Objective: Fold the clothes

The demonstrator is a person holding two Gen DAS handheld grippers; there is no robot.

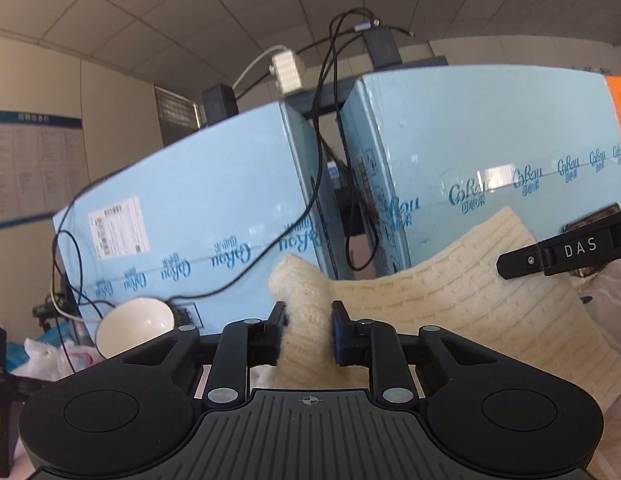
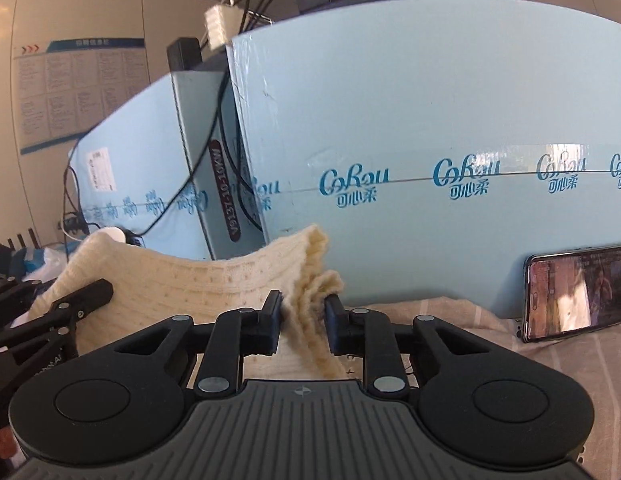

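With the left gripper [image 1: 308, 330] and right gripper [image 2: 301, 322] each pinching a sweater [image 1: 450, 300] corner, the 2 should move level and together.

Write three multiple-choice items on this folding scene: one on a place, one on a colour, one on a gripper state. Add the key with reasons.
1. Where does the smartphone stand?
A. leaning against the blue carton
B. flat on the knit
C. inside the white bowl

2. What colour is the knit sweater?
A. grey
B. cream
C. orange

3. What state is the left gripper in?
A. wide open, nothing in it
B. out of view
C. shut on the knit

Key:
1 A: the right wrist view shows it propped on edge at the carton's foot.
2 B: the ribbed cloth is cream in both views.
3 C: its jaws pinch a bunched edge; the right gripper grips likewise.
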